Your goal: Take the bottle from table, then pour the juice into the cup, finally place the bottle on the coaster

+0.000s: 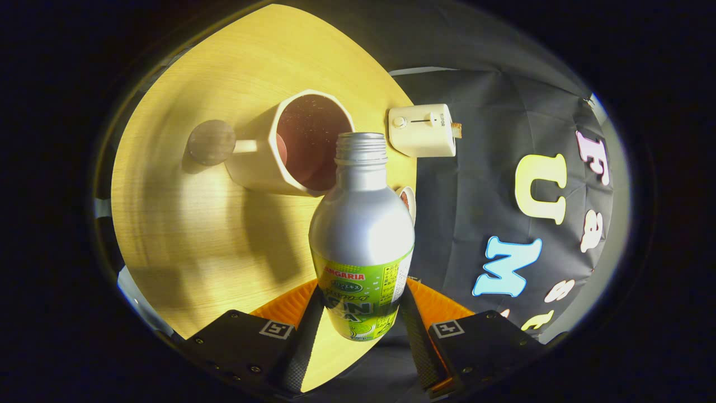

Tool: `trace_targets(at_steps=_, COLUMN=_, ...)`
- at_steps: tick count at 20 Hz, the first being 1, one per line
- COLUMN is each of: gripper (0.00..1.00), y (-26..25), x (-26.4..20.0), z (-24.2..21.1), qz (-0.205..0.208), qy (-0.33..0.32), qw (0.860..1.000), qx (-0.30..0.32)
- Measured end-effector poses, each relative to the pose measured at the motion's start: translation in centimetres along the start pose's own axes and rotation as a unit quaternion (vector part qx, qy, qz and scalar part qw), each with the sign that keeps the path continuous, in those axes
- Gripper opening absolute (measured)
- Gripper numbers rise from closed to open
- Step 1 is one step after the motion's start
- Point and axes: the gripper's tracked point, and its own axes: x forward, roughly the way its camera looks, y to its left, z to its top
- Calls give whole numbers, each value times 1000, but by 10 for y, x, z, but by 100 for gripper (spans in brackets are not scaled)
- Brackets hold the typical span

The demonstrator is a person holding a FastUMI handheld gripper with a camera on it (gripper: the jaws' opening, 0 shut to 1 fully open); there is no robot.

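Pinched between my tongs is the bottle, uncapped, its open neck at the rim of the cup. Dark juice shows inside the cup. Beside the cup on the desk lies the coaster.

Silver bottle, green label, cap off, gripped at its lower body between both fingers, mouth right at the cup's rim. Cream faceted cup, dark inside, handle on the far side. Round brownish coaster beside that handle.
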Motion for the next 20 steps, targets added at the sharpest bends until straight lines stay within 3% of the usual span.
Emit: trace_targets(at_steps=20, gripper=75, y=-9, x=6, z=-15, qz=28, qy=47, qw=993, qx=-107)
